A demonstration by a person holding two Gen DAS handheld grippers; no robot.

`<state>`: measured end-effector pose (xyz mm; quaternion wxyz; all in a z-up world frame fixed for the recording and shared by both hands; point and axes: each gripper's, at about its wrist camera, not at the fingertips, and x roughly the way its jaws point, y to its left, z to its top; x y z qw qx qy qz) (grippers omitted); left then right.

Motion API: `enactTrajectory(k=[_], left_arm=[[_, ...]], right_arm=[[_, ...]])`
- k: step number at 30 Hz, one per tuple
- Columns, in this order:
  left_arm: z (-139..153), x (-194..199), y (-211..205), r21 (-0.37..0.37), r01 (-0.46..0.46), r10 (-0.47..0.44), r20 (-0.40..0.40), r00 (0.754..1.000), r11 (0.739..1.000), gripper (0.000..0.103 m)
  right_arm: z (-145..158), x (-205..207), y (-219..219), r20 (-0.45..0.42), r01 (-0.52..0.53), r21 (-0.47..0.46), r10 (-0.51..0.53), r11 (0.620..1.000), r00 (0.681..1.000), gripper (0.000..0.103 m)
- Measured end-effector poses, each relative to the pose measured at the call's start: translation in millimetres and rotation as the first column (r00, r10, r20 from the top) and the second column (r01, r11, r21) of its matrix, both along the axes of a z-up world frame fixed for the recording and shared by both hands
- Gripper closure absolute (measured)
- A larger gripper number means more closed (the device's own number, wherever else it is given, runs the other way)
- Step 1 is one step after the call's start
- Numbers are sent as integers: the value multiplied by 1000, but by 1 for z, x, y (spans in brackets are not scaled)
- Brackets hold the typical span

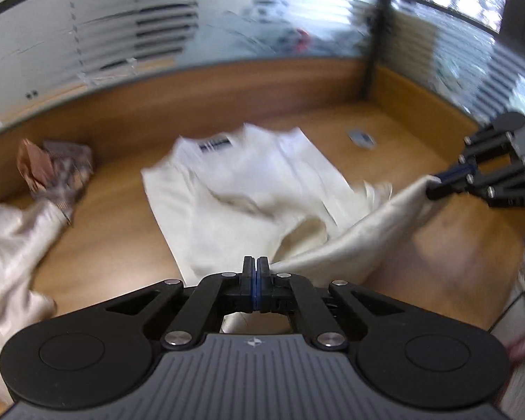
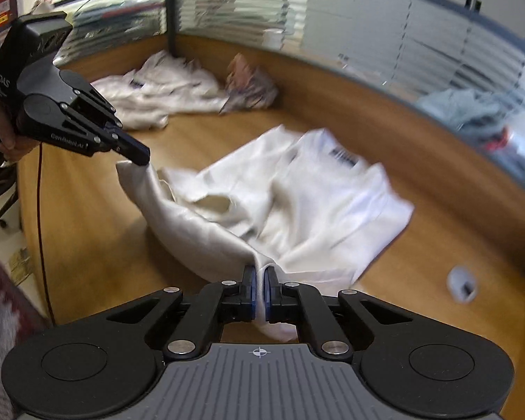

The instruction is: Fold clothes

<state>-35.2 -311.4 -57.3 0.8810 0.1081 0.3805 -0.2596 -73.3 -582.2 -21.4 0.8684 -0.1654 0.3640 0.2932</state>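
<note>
A white shirt [image 1: 234, 192] [image 2: 315, 203] with a dark label near its collar lies rumpled on the wooden table [image 1: 122, 238] [image 2: 87, 245]. Its near edge is lifted off the table and stretched between both grippers. My left gripper [image 1: 255, 269] [image 2: 138, 159] is shut on one corner of that edge. My right gripper [image 2: 259, 274] [image 1: 432, 189] is shut on the other corner, with cloth pinched between its blue pads. The rest of the shirt, blurred, trails down onto the table.
A heap of white clothes [image 1: 7, 245] [image 2: 157, 94] and a patterned cloth [image 1: 56, 171] [image 2: 248, 87] lie by the frosted partition. A small grey object [image 1: 362, 138] [image 2: 462, 283] sits on the table. A person's hand [image 2: 3, 136] holds the left gripper near the table's edge.
</note>
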Motion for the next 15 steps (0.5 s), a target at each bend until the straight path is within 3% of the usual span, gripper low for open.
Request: enactTrajectory(k=[6, 10, 13, 15], left_arm=[[29, 82, -13, -26, -79, 80, 39, 996, 997, 103], [24, 131, -11, -39, -79, 81, 36, 996, 996, 103], [10, 154, -8, -55, -82, 81, -22, 996, 995, 101], [-3, 160, -6, -53, -93, 89, -61, 994, 994, 91]], right_arm=[[17, 82, -1, 17, 34, -10, -34, 999, 999, 96], [8, 139, 0, 13, 36, -43, -35, 998, 999, 96], [1, 175, -1, -6, 27, -60, -28, 998, 1000, 96], [-4, 191, -3, -20, 19, -65, -20, 998, 1000, 96]])
